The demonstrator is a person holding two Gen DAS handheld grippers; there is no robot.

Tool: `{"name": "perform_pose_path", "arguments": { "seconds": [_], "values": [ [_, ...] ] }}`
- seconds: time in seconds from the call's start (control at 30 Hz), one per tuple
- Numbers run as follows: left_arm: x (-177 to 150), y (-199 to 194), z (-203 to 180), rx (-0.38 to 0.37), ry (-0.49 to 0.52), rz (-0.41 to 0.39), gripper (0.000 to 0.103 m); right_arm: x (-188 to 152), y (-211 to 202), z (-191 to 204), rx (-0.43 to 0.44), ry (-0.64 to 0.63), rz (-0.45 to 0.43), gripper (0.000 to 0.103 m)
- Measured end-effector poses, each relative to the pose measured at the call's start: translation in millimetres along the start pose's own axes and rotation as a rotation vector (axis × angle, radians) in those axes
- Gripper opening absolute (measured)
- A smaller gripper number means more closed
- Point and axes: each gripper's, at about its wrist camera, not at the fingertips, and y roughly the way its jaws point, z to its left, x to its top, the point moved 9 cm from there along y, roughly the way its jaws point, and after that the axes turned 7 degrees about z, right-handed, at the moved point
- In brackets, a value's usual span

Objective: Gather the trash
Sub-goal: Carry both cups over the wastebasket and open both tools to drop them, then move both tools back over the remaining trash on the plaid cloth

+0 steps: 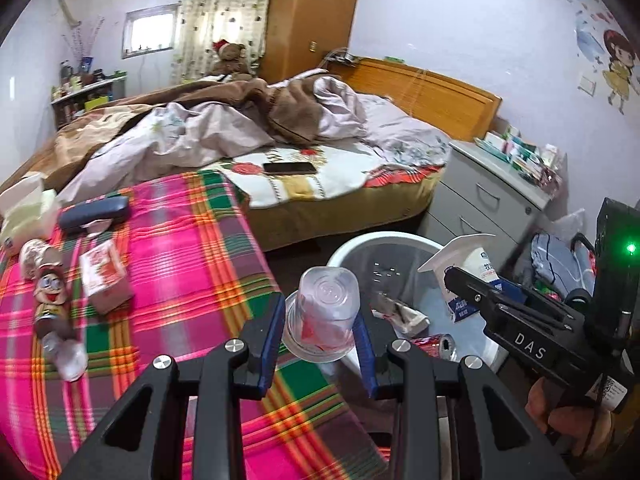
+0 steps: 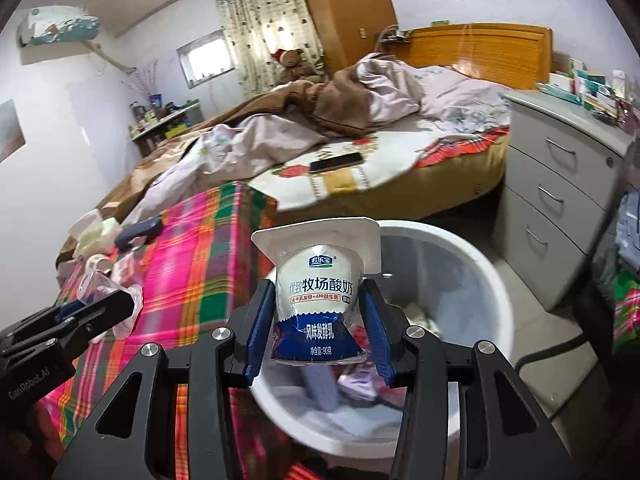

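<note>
My left gripper (image 1: pixel 320 332) is shut on a clear plastic cup (image 1: pixel 326 312), held upside down at the edge of the plaid table, beside the white trash bin (image 1: pixel 380 240). My right gripper (image 2: pixel 318 328) is shut on a white and blue yogurt cup (image 2: pixel 320 292), held above the bin (image 2: pixel 472 256). The yogurt cup also shows in the left wrist view (image 1: pixel 468 268), over the bin. The bin holds crumpled paper (image 1: pixel 400 312) and a red can (image 1: pixel 436 344).
On the pink plaid cloth (image 1: pixel 180 260) lie a cartoon-printed bottle (image 1: pixel 50 300), a red and white packet (image 1: pixel 106 276), a dark case (image 1: pixel 94 212) and a tissue pack (image 1: pixel 24 208). Behind stands a bed with a phone (image 1: pixel 288 168). A grey drawer unit (image 2: pixel 560 192) stands right of the bin.
</note>
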Motion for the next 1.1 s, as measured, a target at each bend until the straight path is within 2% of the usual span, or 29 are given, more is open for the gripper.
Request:
{"name": "perform_pose_path", "arguments": {
  "seconds": [0.3, 0.67, 0.7, 0.8, 0.9, 1.1],
  "values": [
    [2, 31, -37, -0.038, 0.05, 0.046, 0.035, -6, 12, -39, -0.075, 0.027, 0.04, 0.045],
    [-3, 58, -61, -0.063, 0.073, 0.097, 0.035, -19, 25, -60, -0.103, 0.015, 0.113, 0.046],
    [-3, 59, -61, -0.065, 0.071, 0.099, 0.037, -20, 25, -60, -0.106, 0.012, 0.115, 0.046],
    [-2, 57, -62, -0.068, 0.072, 0.089, 0.062, -20, 26, -61, -0.121, 0.005, 0.118, 0.048],
    [-2, 56, -59, -0.067, 0.065, 0.087, 0.063, -19, 25, -60, -0.129, 0.003, 0.109, 0.065],
    [-4, 50, -50, -0.054, 0.046, 0.086, 0.063, -16, 20, -58, -0.126, 0.009, 0.089, 0.065]
  ]
}}
